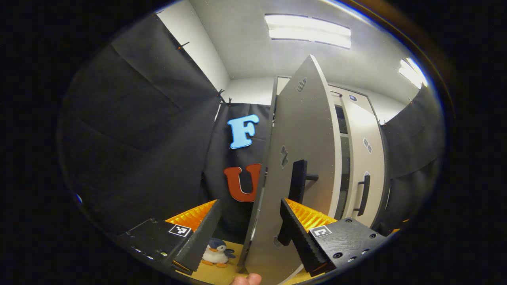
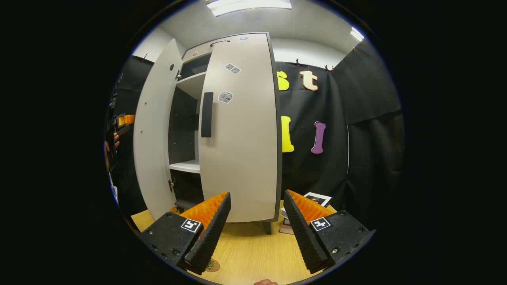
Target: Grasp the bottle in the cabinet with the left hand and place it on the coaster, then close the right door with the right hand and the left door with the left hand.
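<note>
In the left gripper view, the left claw [image 1: 245, 233] is spread wide and holds nothing. The edge of the tall pale grey left cabinet door [image 1: 301, 158], with its black bar handle [image 1: 297, 186], stands between the fingers. I judge it should push flat and steady until the door shuts.

In the right gripper view, the right claw [image 2: 255, 229] is released, just before the nearly shut pale grey right door [image 2: 241, 130], above the wooden table [image 2: 253, 253]. The bottle I cannot make out.

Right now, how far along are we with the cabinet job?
Done: right door looks shut or nearly so, right tongs open and off it. In hand: left tongs open astride the left door edge, door open. Left: swinging it shut. Unconfirmed: bottle placement.
</note>
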Tool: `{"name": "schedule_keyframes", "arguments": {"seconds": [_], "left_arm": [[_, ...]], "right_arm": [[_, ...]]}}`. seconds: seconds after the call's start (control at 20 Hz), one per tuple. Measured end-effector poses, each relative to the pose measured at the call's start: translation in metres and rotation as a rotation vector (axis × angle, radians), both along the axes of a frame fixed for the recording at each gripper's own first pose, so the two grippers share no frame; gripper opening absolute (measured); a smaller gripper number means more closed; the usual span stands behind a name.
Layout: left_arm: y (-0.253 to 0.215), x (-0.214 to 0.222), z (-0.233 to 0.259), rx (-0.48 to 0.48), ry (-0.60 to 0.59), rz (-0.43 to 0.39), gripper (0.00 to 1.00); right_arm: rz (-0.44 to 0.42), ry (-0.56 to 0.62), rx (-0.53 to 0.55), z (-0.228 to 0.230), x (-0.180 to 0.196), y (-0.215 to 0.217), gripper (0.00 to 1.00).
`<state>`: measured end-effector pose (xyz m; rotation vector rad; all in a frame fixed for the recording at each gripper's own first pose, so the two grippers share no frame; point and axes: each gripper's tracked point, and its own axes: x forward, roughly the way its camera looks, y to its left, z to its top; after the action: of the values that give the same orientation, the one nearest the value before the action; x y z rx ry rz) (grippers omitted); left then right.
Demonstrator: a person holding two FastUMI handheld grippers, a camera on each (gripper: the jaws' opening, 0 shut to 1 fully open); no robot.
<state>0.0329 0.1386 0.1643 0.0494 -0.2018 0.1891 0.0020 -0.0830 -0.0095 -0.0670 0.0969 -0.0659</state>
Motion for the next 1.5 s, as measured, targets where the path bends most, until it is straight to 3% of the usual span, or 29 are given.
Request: {"name": "schedule_keyframes", "arguments": {"seconds": [0.2, 0.3, 0.4, 0.75, 1.25, 1.4, 1.45, 1.5], "left_arm": [[-0.045, 0.025, -0.013, -0.029, 0.045, -0.169, 0.94], [-0.048, 0.030, -0.018, -0.020, 0.063, -0.182, 0.94], [-0.054, 0.035, -0.020, 0.005, 0.066, -0.182, 0.99], [-0.060, 0.029, -0.037, 0.022, 0.082, -0.173, 0.99], [-0.080, -0.009, -0.130, -0.045, 0.165, -0.092, 0.95], [-0.085, -0.021, -0.157, 0.014, 0.187, -0.076, 0.95], [-0.085, -0.025, -0.164, 0.043, 0.195, -0.070, 1.00], [-0.087, -0.028, -0.169, 0.068, 0.201, -0.070, 0.95]], "right_arm": [[-0.046, -0.007, 0.015, 0.000, -0.007, -0.012, 0.83], [-0.071, -0.011, 0.018, 0.000, -0.014, -0.017, 0.83], [-0.089, -0.017, 0.022, 0.001, -0.022, -0.018, 0.83], [-0.062, -0.037, 0.025, 0.005, -0.016, -0.001, 0.83], [0.030, -0.031, 0.007, 0.001, -0.007, 0.040, 0.83], [0.038, -0.018, 0.021, -0.007, -0.011, 0.042, 0.83], [0.031, -0.016, 0.021, -0.008, -0.014, 0.042, 0.83], [0.025, -0.014, 0.021, -0.011, -0.016, 0.041, 0.83]]}}
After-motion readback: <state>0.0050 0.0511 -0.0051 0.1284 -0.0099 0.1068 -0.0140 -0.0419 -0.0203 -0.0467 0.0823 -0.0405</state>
